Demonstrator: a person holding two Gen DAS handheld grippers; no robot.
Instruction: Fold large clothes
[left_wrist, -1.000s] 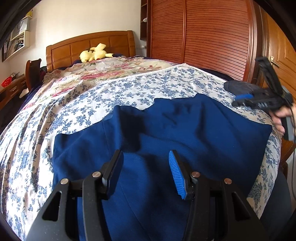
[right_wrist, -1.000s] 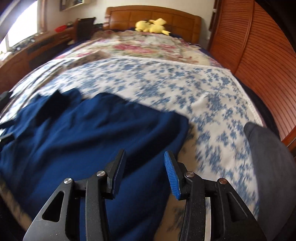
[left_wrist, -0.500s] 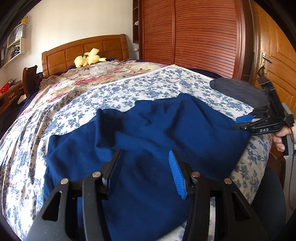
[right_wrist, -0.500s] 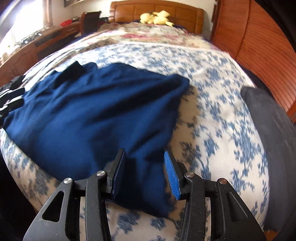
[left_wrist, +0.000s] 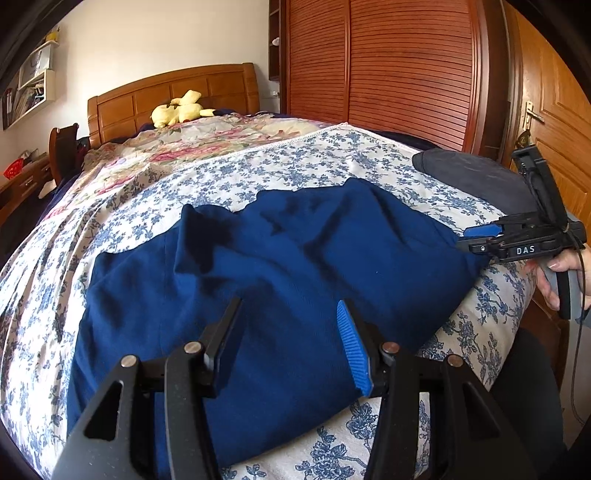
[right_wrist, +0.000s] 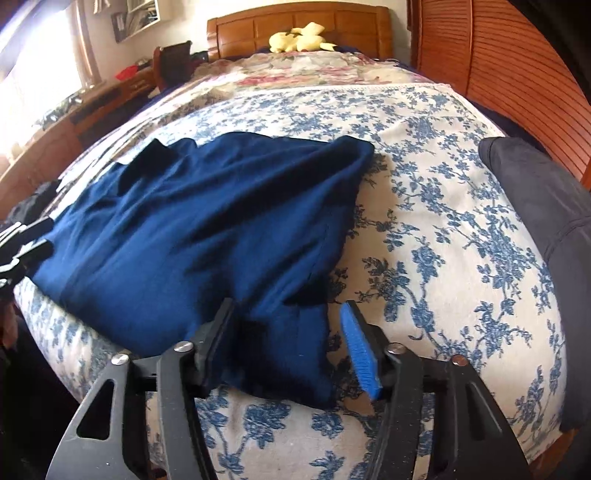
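navy garment spread on the near end of the bed

the left gripper (left_wrist: 288, 339) hangs released over the navy garment (left_wrist: 280, 266); the right gripper (right_wrist: 288, 339) is opening, the garment's near right corner loose between its jaws. farther, the floral bedspread (right_wrist: 424, 206), then a yellow plush toy (right_wrist: 301, 37).

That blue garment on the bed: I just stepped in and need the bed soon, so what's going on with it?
A person is folding a large navy garment spread on the floral bedspread, with a handheld gripper in each hand. The right gripper is at the garment's near corner by the bed edge, its jaws opening with the cloth between them. The left gripper hovers over the other end, open, gripping nothing. The garment lies rumpled, not neatly folded yet.
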